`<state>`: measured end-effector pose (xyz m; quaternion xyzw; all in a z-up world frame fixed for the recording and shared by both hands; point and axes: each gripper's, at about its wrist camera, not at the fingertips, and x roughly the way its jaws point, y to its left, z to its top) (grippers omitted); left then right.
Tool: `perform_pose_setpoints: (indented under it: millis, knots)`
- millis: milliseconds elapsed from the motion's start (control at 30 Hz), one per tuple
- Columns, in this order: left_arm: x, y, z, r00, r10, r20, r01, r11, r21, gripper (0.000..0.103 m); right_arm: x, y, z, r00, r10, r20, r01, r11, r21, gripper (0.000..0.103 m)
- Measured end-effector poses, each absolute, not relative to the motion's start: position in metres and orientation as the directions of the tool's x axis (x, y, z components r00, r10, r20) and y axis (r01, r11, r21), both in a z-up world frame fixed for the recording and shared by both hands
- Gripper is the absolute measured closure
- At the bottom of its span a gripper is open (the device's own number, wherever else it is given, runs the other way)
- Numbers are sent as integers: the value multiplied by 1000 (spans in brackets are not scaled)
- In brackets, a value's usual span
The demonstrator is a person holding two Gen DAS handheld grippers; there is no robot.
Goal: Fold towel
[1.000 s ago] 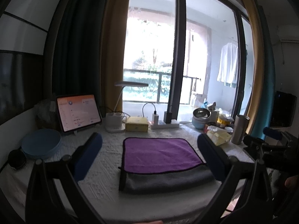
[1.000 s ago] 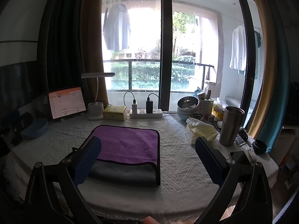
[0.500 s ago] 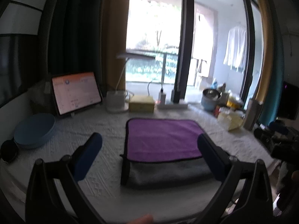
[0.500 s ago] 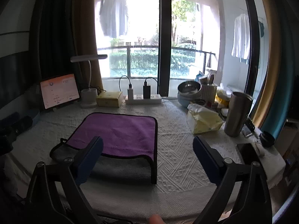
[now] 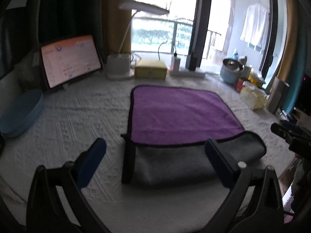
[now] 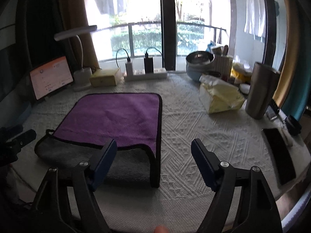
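A towel with a purple top face (image 5: 175, 112) and a grey underside lies folded over on the white textured tablecloth, black-edged, with the grey part (image 5: 175, 165) nearest me. It also shows in the right wrist view (image 6: 116, 118). My left gripper (image 5: 155, 155) is open and empty, low over the towel's near left corner. My right gripper (image 6: 154, 153) is open and empty, just before the towel's near right corner (image 6: 155, 174). The right gripper also shows at the right edge of the left wrist view (image 5: 289, 134).
At the back stand a tablet (image 5: 70, 60), a desk lamp (image 5: 120, 66), a yellow box (image 5: 150, 69) and a power strip (image 6: 145, 73). A blue dish (image 5: 19, 114) is at left. A tissue pack (image 6: 221, 97), steel tumbler (image 6: 260, 91), bowls (image 6: 198, 64) and a phone (image 6: 279, 153) are at right.
Both grippers have moved down and forward toward the towel's near edge. The towel has not moved. Both stay open.
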<state>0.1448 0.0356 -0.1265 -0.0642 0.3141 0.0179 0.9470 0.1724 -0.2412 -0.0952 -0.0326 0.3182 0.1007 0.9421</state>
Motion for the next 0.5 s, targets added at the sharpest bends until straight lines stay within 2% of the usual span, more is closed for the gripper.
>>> perform_pose_setpoints:
  millis: [233,300,433,500]
  knots:
    - [167,39,-148,756,-6,-654,-88,990,-111,3,196,-243,-120,722,176,-670,-214,977,26,24]
    - [172,39,-152,744,-5,-668,-88,991,-105,11,202,-243,-127,703,180,-688,-216,976,35,25]
    - [179,41,-163,715,-11,-699,-90,990,-108,16,210,-241,-140,663,196,-722,-225,973,58,37]
    - [180,41,-166,707,-9,-707,-90,991,-103,22,213,-241,-147,643,204,-739,-228,971,69,44]
